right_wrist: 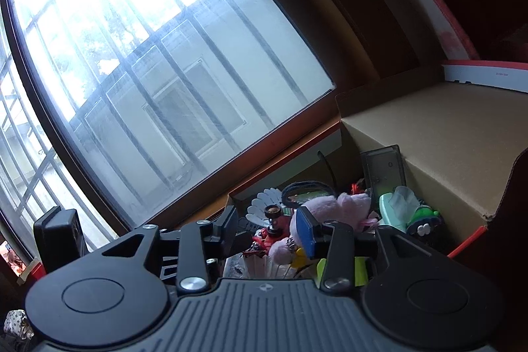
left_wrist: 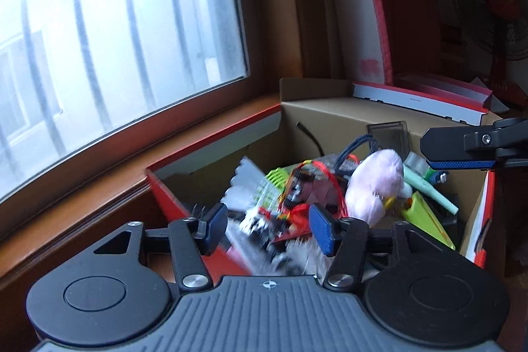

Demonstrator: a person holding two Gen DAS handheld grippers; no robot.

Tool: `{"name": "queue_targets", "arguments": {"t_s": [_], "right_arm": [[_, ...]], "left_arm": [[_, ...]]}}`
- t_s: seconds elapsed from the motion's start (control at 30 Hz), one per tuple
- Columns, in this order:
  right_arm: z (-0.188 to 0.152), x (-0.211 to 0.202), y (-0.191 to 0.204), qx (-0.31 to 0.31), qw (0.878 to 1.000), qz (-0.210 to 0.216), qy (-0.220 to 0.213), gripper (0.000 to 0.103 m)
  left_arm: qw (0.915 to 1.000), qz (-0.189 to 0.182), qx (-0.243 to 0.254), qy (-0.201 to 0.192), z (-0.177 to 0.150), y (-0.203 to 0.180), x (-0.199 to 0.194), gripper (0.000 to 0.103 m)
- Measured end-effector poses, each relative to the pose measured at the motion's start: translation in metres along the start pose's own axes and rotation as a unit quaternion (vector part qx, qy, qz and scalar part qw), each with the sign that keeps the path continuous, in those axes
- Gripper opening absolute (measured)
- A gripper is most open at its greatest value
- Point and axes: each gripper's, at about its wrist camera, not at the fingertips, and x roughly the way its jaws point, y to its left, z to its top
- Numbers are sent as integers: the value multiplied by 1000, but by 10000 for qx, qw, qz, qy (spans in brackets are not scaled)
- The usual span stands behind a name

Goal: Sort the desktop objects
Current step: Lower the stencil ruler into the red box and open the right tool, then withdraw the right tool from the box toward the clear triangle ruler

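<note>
A cardboard box under the window holds a heap of small objects. My left gripper is open above the heap; a blurred red and white toy lies between its fingers, apart from both pads. A pink plush lies to its right. My right gripper is open over the same box, with the pink plush and a small red toy just beyond its fingers. One right finger shows in the left wrist view.
The box also holds a white feathered shuttlecock, a mint green item, a yellow-green piece and a dark flat case. A window with a wooden sill lies to the left. A red and white box sits behind. A fan stands at the right.
</note>
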Motion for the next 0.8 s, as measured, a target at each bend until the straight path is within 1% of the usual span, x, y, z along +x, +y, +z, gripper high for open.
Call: {"name": "queue_targets", "arguments": {"t_s": [0.1, 0.17, 0.2, 0.23, 0.3, 0.33, 0.43, 0.53, 0.6, 0.7, 0.8], "right_arm": [[-6, -2, 10, -58, 9999, 74, 91, 45], [-11, -4, 16, -83, 9998, 97, 141, 49], [-13, -4, 20, -86, 9997, 119, 169, 50], [-15, -4, 23, -87, 9997, 144, 199, 52], [-20, -5, 32, -111, 9994, 198, 260, 54], [-23, -5, 37, -144, 9992, 227, 281, 54], [-32, -3, 56, -304, 9984, 324, 340, 56], [-42, 1, 78, -464, 9966, 506, 456, 59], [-50, 6, 96, -616, 9944, 619, 595, 59], [-65, 17, 124, -916, 9889, 786, 868, 59], [-84, 29, 153, -1175, 9806, 1021, 1190, 59]], "left_arm": [[9998, 76, -171, 93, -12, 6, -13, 60], [9994, 159, -239, 169, -21, 9, -22, 61], [9993, 195, -281, 180, -25, 11, -27, 64], [9991, 186, -372, 109, -29, 14, -34, 69], [9986, 124, -516, 41, -32, 20, -50, 71], [9985, 172, -508, 48, -34, 22, -56, 71], [9984, 351, -443, 68, -43, 29, -72, 71], [9967, 518, -593, 197, -60, 43, -86, 71], [9947, 654, -719, 321, -75, 54, -96, 71], [9901, 967, -869, 531, -100, 74, -111, 71], [9826, 1292, -1116, 735, -127, 97, -130, 71]]}}
